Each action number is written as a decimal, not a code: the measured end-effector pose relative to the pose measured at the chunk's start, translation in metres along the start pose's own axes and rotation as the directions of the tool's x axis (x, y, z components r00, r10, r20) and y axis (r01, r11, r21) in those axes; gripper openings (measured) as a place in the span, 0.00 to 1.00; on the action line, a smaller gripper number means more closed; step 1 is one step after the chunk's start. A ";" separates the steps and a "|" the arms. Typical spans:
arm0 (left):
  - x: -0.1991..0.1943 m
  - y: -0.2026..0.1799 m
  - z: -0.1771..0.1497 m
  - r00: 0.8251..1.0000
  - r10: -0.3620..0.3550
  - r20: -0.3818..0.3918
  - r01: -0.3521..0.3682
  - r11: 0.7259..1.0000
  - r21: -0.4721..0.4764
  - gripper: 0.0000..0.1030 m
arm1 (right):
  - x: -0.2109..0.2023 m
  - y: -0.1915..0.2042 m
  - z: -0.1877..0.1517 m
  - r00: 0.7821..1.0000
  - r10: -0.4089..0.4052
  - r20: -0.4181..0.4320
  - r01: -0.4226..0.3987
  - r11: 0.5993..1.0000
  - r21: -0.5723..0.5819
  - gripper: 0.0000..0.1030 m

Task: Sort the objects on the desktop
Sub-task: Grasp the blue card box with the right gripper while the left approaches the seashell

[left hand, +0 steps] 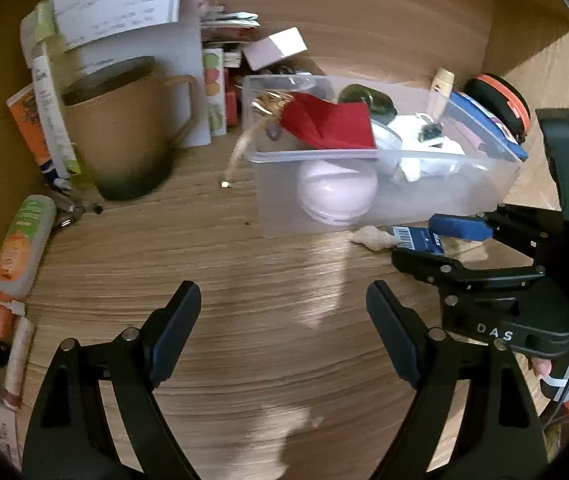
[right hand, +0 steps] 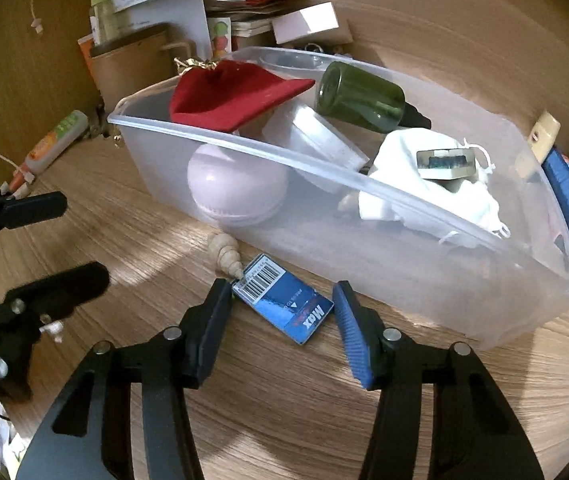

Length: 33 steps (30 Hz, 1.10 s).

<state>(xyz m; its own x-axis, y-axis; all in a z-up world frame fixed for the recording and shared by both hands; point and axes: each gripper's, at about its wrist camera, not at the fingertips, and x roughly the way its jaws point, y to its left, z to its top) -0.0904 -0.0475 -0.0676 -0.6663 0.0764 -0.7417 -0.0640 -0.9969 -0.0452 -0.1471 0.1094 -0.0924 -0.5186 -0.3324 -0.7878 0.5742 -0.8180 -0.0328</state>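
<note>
Your right gripper [right hand: 282, 312] is spread wide around the small blue flat box with a barcode label [right hand: 282, 304], which lies on the wooden desk [right hand: 284, 400] just in front of the near wall of the clear plastic rectangular bin [right hand: 364, 184]. The pads have not closed on it; there looks to be a gap on each side. A pale spiral seashell [right hand: 226, 252] touches or nearly touches the box's barcode end, beside the bin's near wall.

Your left gripper [left hand: 284, 332] is also spread and holds nothing, hovering over bare desk well apart from the bin.

Judging by what lies in the bin, you are well along: a red cloth pouch [right hand: 228, 94], a dark green glass bottle [right hand: 360, 98], a pale lilac round case [right hand: 236, 184] and a white drawstring bag [right hand: 420, 176] are already inside. The blue box and the shell are left outside. Toward the desk's left edge an orange-and-green tube [left hand: 24, 240] and a tan mug [left hand: 124, 128] also sit out, though I cannot tell whether those belong in the bin.
</note>
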 end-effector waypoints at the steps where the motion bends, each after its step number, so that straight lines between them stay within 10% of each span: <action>1: 0.002 -0.003 0.000 1.000 -0.006 -0.005 0.006 1.000 0.004 0.83 | 0.000 0.000 -0.001 1.000 -0.003 0.000 0.003 1.000 -0.006 0.47; 11: 0.024 -0.038 0.012 0.997 -0.046 -0.058 0.049 0.998 0.043 0.82 | -0.026 -0.041 -0.027 0.999 0.009 0.047 -0.010 1.000 0.029 0.47; 33: 0.051 -0.078 0.029 0.996 0.066 -0.065 -0.066 0.998 0.003 0.32 | -0.059 -0.072 -0.041 0.978 0.153 0.145 -0.157 0.987 0.019 0.48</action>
<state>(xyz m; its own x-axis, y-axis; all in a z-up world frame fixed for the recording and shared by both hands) -0.1406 0.0348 -0.0822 -0.6192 0.0087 -0.7852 -0.0217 -0.9997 0.0060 -0.1317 0.2069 -0.0692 -0.5106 -0.5181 -0.6862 0.6365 -0.7643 0.1034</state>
